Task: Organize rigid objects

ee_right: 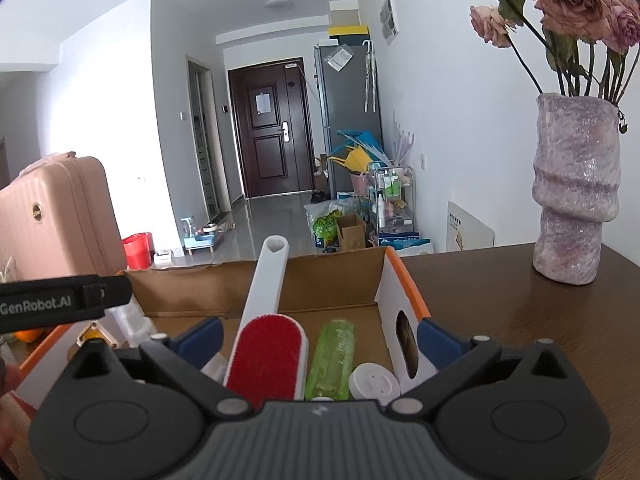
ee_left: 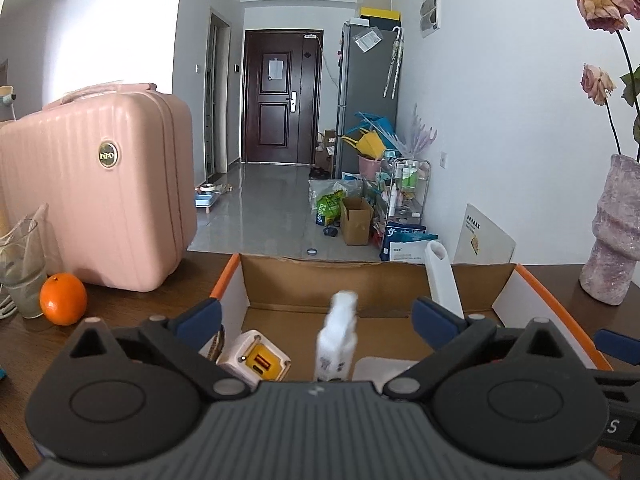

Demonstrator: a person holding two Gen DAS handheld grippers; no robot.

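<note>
Open cardboard box with orange-edged flaps (ee_left: 384, 280) sits on the dark brown wooden tabletop (ee_right: 500, 300), its far wall close to the tabletop's far edge.

Left gripper (ee_left: 318, 316): blue-padded fingers spread wide above the box's near-left part, nothing pressed between them. A small white spray bottle (ee_left: 335, 336), blurred, is in the gap between the fingers, touching neither. Beside it, toward the box's left wall, a cream cube charger with a yellow port face (ee_left: 256, 358).

Right gripper (ee_right: 318, 336): jaws likewise wide apart, over the box's right half, holding nothing. Between the fingers and lower, inside the box: a white-handled lint brush with a red bristle pad (ee_right: 266, 344), its handle leaning up over the far wall; a translucent green plastic bottle (ee_right: 332, 356) lying just right of it; a round white disc (ee_right: 374, 384) touching the bottle's near end, by the right wall with its oval handle cutout.

On the tabletop outside the box: pale pink ribbed hard-shell case (ee_left: 100, 196) standing toward the left far edge, an orange (ee_left: 63, 298) in front of it, a clear glass measuring jug (ee_left: 22, 268) just left of the orange. A mottled lilac ceramic vase (ee_right: 576, 188) of dried pink roses (ee_right: 568, 0) stands near the right far corner.
</note>
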